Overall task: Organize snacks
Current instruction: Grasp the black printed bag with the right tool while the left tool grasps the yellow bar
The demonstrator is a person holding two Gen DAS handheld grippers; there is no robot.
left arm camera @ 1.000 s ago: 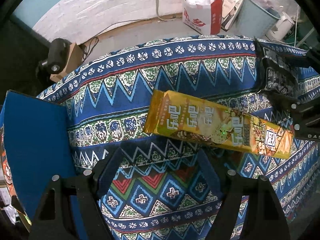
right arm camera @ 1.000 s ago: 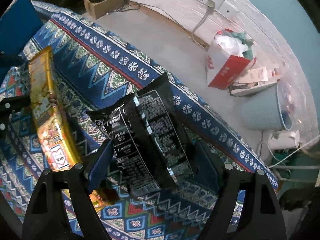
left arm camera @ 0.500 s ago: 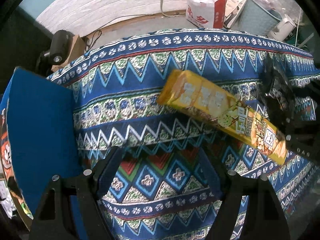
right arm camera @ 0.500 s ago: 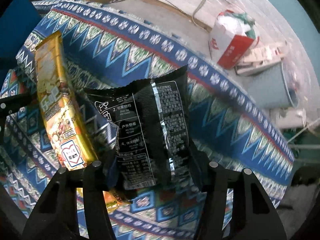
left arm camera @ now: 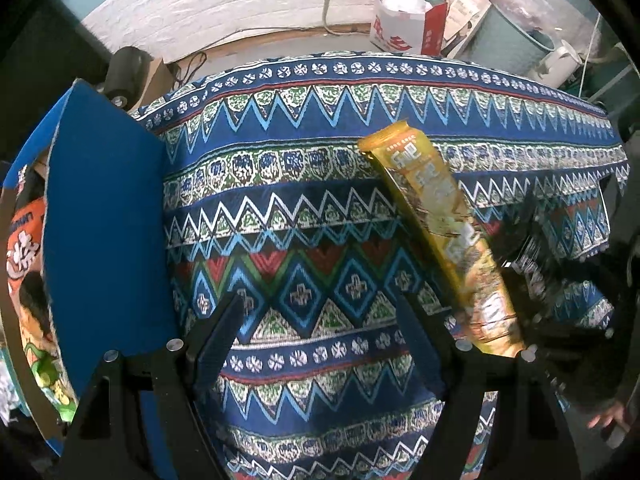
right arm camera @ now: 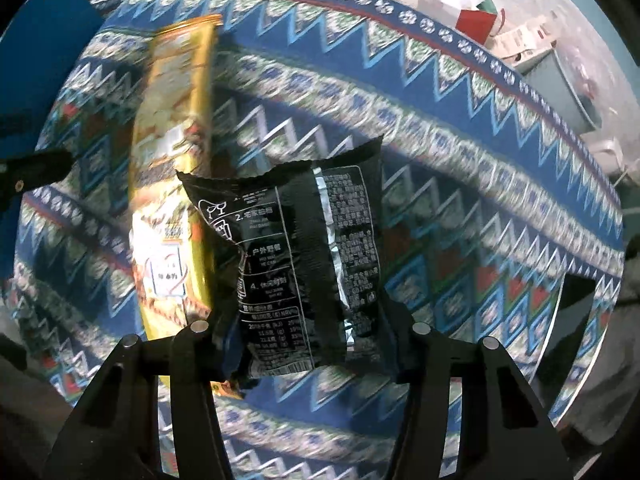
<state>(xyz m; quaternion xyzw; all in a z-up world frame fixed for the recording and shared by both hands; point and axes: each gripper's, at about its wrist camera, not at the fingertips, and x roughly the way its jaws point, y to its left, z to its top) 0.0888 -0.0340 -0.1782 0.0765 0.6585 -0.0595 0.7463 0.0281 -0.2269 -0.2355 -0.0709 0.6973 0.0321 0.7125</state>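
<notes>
two snack packs show over the patterned table (left arm camera: pixel 304 184): one long yellow snack pack (left arm camera: pixel 440 236) lying flat on the cloth, and one black snack bag (right arm camera: pixel 304 264) just beside it. the right gripper (right arm camera: pixel 308 344) points down with its two fingers closing on the black snack bag, whose lower end sits pinched between them. the left gripper (left arm camera: pixel 320 340) hangs over bare cloth, its two fingers spread apart with nothing between them. one blue box (left arm camera: pixel 104 240) stands at the table's left edge, with an orange packet (left arm camera: pixel 28 264) inside it. on the floor beyond are one red-and-white bag (left arm camera: pixel 404 24) and one grey bin (left arm camera: pixel 508 40).
</notes>
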